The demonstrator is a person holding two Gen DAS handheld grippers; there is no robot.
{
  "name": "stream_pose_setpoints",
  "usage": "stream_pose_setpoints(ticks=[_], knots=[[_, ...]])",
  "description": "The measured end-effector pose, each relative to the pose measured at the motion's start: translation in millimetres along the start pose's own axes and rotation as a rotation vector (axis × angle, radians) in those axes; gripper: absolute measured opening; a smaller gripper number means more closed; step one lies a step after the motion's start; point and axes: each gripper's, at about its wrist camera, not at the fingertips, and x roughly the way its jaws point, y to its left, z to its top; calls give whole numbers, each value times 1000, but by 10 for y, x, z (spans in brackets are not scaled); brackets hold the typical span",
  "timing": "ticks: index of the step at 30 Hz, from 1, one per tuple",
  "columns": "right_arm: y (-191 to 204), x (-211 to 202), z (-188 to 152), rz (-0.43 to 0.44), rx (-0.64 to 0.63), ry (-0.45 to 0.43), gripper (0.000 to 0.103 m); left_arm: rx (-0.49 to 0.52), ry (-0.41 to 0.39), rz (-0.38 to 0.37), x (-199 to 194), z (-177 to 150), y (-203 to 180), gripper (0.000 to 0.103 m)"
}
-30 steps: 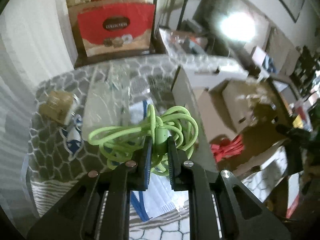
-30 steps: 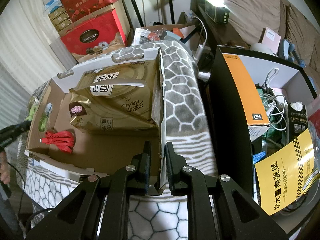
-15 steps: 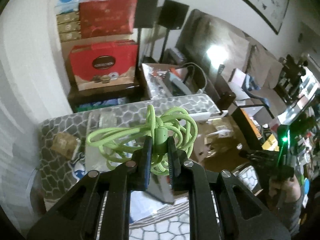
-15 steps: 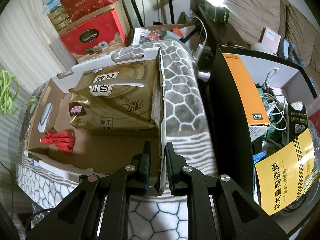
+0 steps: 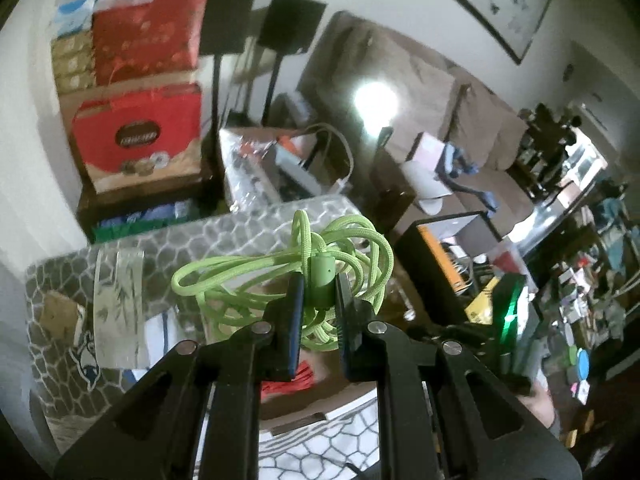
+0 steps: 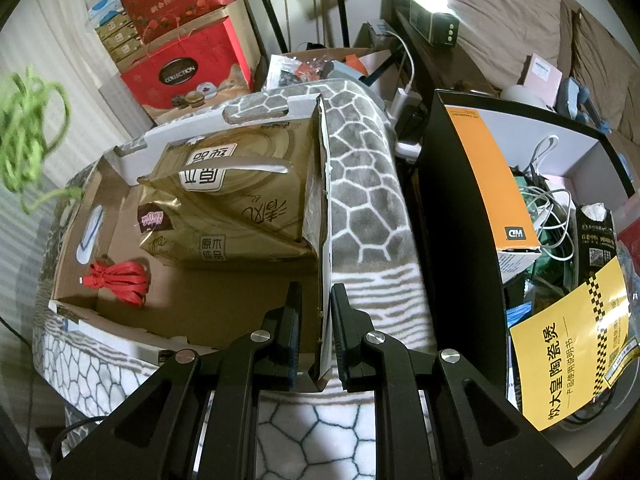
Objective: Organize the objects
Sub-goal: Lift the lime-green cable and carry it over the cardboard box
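Left wrist: left hand-held gripper (image 5: pixel 318 300) clamps green cable (image 5: pixel 280 276) bundle between fingertips; right hand-held gripper (image 6: pixel 316 312) pinches cardboard box (image 6: pixel 325 216) wall.

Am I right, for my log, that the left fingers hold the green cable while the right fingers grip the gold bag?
Not quite: the right gripper pinches the box wall, not the gold bag, per the right wrist view. The left gripper does hold the green cable.

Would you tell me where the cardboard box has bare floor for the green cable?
The cardboard box has bare floor between the red cable and the right wall, below the gold tissue pack, which crowds the far half.
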Motion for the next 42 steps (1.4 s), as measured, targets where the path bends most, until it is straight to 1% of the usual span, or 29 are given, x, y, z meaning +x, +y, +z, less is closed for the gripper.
stream_pose_setpoints(ticks=[3, 7, 13, 18, 23, 26, 29, 33, 35, 36, 37, 39, 42], knots=[[-3, 0, 0, 0, 0, -1, 15, 22, -13, 15, -48, 60, -79, 13], [6, -4, 3, 4, 4, -1, 15, 23, -2, 36, 6, 71, -89, 13], [24, 2, -3, 4, 4, 0, 15, 0, 61, 72, 342, -71, 92, 13], [22, 1, 1, 4, 4, 0, 15, 22, 113, 138, 692, -224, 169, 13], [21, 1, 1, 4, 4, 0, 15, 19, 179, 150, 1004, -392, 216, 13], [26, 2, -1, 3, 4, 0, 15, 22, 214, 184, 1155, -466, 252, 13], [25, 2, 0, 5, 5, 0, 15, 15, 247, 197, 1276, -526, 295, 14], [23, 1, 1, 4, 5, 0, 15, 6, 266, 209, 1360, -555, 325, 15], [23, 1, 2, 5, 5, 0, 15, -5, 273, 203, 1356, -557, 343, 18], [23, 0, 1, 5, 5, 0, 15, -9, 273, 195, 1337, -558, 345, 28], [29, 1, -1, 5, 4, 0, 15, -10, 269, 189, 1317, -549, 343, 41], [22, 0, 3, 5, 5, 0, 15, -12, 243, 186, 1226, -524, 337, 55], [21, 0, 2, 5, 5, 0, 15, -10, 215, 175, 1081, -502, 322, 56]])
